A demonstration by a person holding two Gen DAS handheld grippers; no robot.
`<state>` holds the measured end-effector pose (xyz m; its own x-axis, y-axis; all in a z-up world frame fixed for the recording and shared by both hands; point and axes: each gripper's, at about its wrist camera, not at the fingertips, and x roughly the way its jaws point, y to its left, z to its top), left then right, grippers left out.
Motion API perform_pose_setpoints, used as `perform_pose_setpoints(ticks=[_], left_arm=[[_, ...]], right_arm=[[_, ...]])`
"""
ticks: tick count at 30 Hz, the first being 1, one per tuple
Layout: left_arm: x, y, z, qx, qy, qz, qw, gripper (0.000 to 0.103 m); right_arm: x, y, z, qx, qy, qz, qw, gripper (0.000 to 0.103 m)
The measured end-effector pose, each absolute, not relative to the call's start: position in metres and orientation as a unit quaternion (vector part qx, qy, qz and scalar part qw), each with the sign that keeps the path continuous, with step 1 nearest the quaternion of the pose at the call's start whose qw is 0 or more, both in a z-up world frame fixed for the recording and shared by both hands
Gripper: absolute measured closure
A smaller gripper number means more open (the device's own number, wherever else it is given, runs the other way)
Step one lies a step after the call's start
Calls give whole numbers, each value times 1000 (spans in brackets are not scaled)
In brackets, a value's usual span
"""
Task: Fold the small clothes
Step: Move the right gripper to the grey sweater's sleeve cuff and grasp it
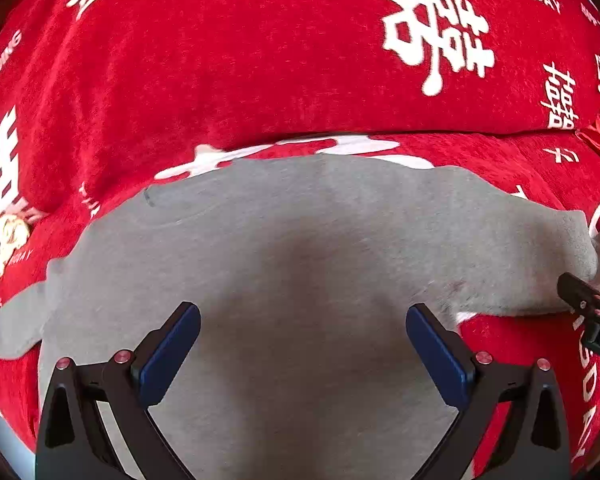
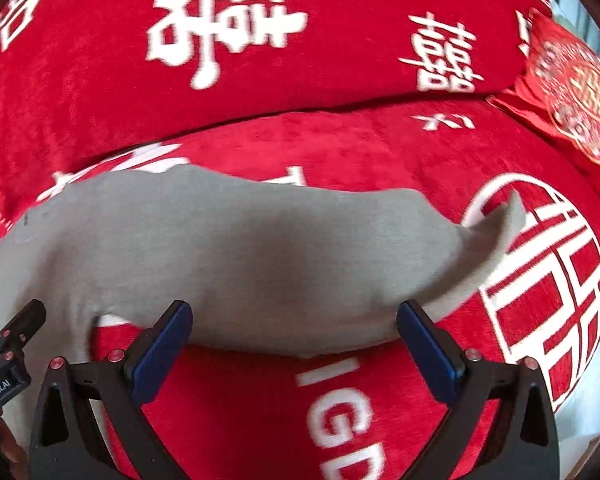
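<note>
Left gripper: jaws wide apart, holding nothing, hovering over the body of the grey garment, which lies spread on the red cover of what looks like a sofa or bed seat.

Left sleeve lies flat, out to the side.

Right gripper: also spread open, empty, poised at the near edge of the right sleeve. That sleeve's cuff sticks up off the cover; the right view is blurred there.

Risks, my read:
- Soft plush cover: a jaw could pinch cover plus sleeve and drag both.
- Raised cuff may flop or twist during the fold, leaving a lumpy edge.
- Grippers sit close together; they could collide when crossing.
</note>
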<state>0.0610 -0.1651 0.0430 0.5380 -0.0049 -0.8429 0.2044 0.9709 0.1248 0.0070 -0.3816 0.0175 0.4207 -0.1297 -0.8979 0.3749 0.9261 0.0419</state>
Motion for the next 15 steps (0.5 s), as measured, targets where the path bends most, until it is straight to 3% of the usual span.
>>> perform_pose_setpoints(ticks=[15], left_arm=[[89,-212,25,131,490,-70,859,0]], right_arm=[[-34,-520,-19,251,495,-223,801,1]])
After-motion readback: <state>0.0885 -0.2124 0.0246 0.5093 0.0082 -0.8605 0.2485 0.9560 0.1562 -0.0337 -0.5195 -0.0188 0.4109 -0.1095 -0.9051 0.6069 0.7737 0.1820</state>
